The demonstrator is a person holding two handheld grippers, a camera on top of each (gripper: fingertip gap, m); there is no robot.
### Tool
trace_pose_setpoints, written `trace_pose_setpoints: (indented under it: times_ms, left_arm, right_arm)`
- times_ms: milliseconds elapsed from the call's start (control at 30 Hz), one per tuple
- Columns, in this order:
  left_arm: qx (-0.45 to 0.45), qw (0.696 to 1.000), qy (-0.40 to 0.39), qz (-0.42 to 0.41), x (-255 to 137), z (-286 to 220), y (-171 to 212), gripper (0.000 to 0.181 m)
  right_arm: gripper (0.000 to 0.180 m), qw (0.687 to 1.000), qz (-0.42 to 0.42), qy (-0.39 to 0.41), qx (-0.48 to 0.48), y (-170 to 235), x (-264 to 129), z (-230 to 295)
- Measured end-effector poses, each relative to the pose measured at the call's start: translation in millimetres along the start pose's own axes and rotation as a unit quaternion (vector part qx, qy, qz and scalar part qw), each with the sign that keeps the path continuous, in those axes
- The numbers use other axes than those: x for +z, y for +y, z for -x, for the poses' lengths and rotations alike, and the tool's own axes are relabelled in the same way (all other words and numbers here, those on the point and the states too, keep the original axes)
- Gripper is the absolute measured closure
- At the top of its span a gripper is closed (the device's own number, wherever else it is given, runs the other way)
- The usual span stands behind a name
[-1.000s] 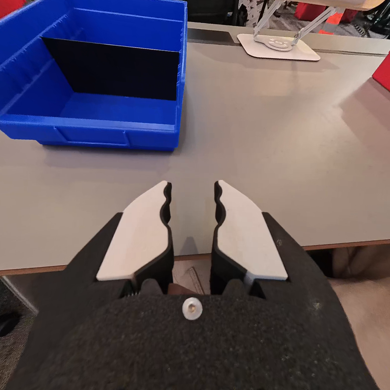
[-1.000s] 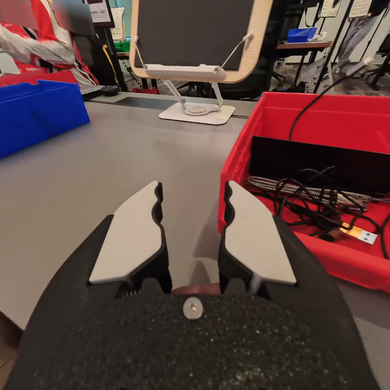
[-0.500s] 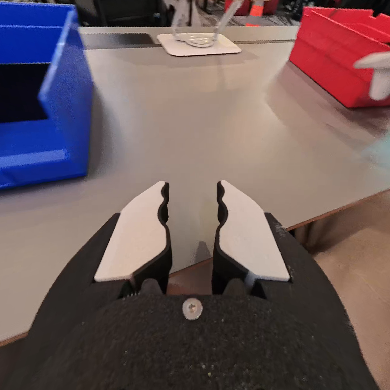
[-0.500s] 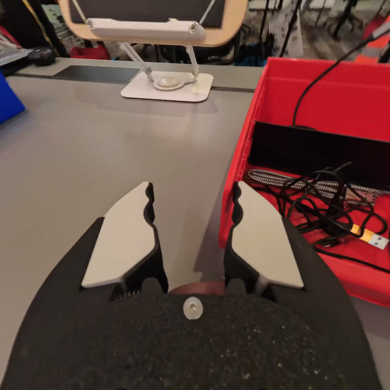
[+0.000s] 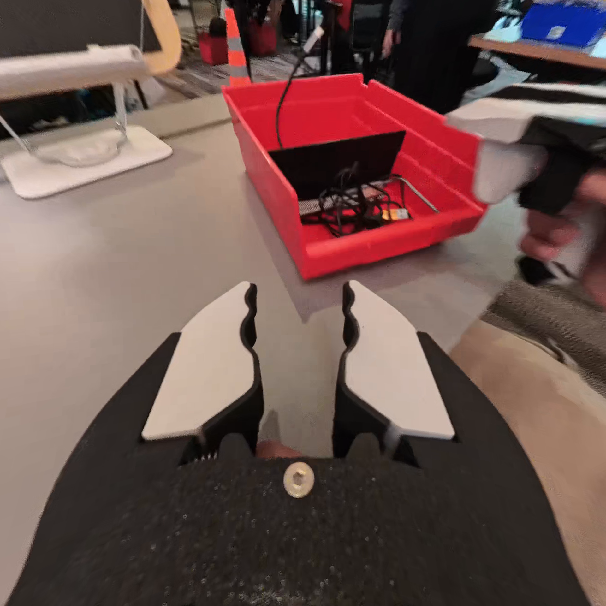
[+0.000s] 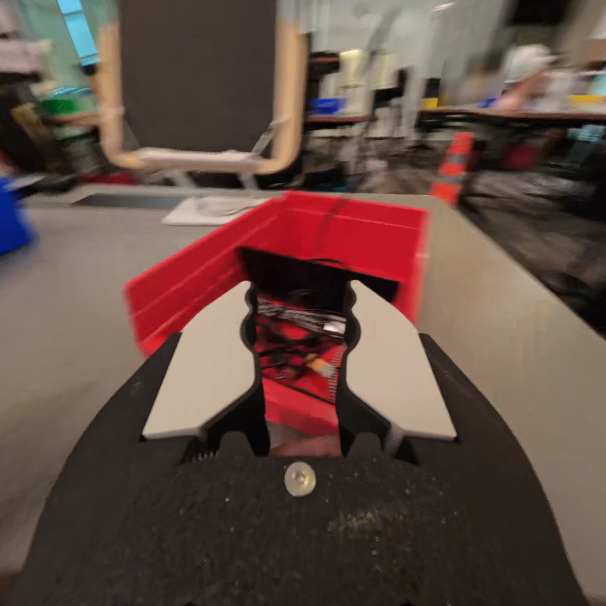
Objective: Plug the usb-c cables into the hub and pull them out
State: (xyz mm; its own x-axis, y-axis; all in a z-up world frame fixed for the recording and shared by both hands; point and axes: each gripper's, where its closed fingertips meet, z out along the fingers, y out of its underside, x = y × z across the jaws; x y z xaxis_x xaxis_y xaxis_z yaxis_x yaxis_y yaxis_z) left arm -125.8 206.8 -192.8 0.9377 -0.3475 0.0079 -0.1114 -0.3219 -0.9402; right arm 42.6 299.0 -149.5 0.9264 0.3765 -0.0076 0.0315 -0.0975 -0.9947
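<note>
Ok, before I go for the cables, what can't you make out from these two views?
- Hub: not identifiable; the cable tangle and black divider in the red bin may hide it.
- Connector types: too small in the left wrist view, blurred in the right.
- Bin's front compartment: partly covered by the right tool in its own view.
- Right tool's jaws: cut off by the frame edge and blurred in the left wrist view.

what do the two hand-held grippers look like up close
Both match. The left hand-held gripper and the right hand-held gripper each have a rough black body with a silver screw at its centre. Two flat pale grey fingers fan forward, each lined on its inner edge with wavy black pads. No cables or markings show on either.
</note>
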Motion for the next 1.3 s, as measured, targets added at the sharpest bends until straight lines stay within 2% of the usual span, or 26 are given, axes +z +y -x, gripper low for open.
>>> trace_pose_setpoints:
  times_ms: [67,200,300,367,467,667,767,900,1100,1300]
  left_arm:
    - [0.016,0.999,-0.029,0.017,29.4,5.4,-7.5,0.140]
    - [-0.001,0.998,0.011,0.054,84.0,-1.7,-11.9,0.140]
    - [-0.014,0.998,0.014,0.059,109.4,-0.2,-15.9,0.147]
    - [0.002,0.996,-0.016,0.087,118.3,9.3,-6.6,0.169]
    - [0.011,0.993,-0.045,0.109,117.5,16.9,-4.8,0.174]
    - [-0.013,0.995,-0.057,0.087,83.6,21.7,2.9,0.175]
    - [0.001,0.993,-0.095,0.067,47.4,49.1,-5.1,0.175]
    - [0.005,0.985,-0.166,0.046,-10.8,113.2,-11.9,0.176]
    - [-0.032,0.974,-0.218,0.061,-64.9,194.8,22.7,0.175]
    - [-0.069,0.967,-0.227,0.090,-76.3,232.5,56.8,0.174]
  right_arm:
    - [0.137,0.998,0.002,0.050,0.041,2.4,-6.9,-29.3]
    - [0.144,0.991,0.088,0.087,0.051,44.3,0.2,-54.6]
    - [0.148,0.983,0.156,0.049,0.087,79.1,9.4,-47.8]
    - [0.149,0.981,0.149,0.028,0.122,82.1,12.6,-43.2]
    - [0.165,0.981,0.158,0.032,0.109,81.9,10.4,-45.0]
    - [0.176,0.987,0.137,0.081,0.011,67.2,-6.3,-24.6]
    - [0.176,0.991,0.120,0.059,0.004,56.8,-1.7,13.1]
    - [0.175,0.996,0.081,-0.005,-0.031,37.6,18.3,89.9]
    - [0.176,0.992,0.113,-0.054,-0.031,48.7,57.7,188.6]
    - [0.176,0.986,0.137,-0.086,-0.044,69.3,76.2,230.8]
